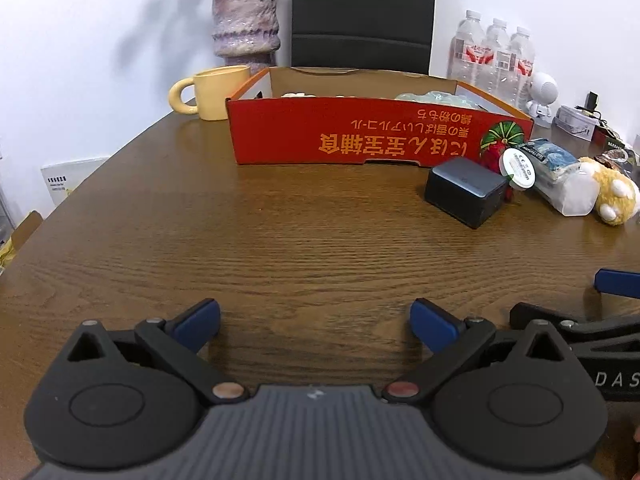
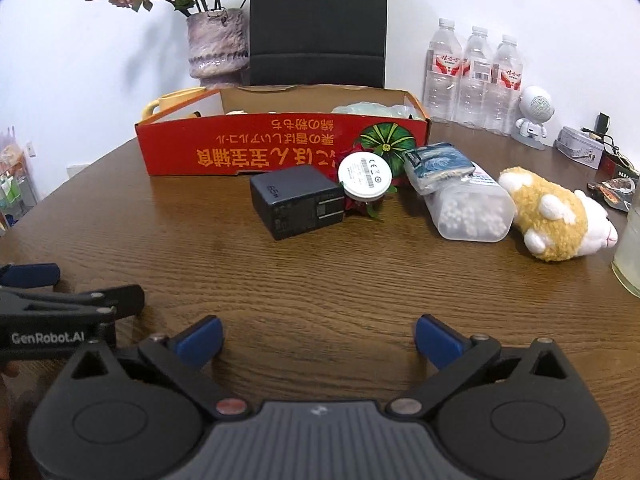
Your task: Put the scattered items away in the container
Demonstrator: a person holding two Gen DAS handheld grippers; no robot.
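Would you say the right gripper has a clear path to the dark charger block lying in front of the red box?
Probably yes. The right gripper is open and empty, and only bare table lies between it and the charger block. The white round disc leans close against the charger's far right side, so a grasp there looks tight.

Both views are bright and evenly lit, with a pale sheen on the wooden table (image 1: 280,220) and a soft grey plant shadow on the white wall (image 2: 132,68) behind. Fisheye distortion bows the table edges and darkens the corners. The water bottles (image 1: 496,52) look slightly soft.
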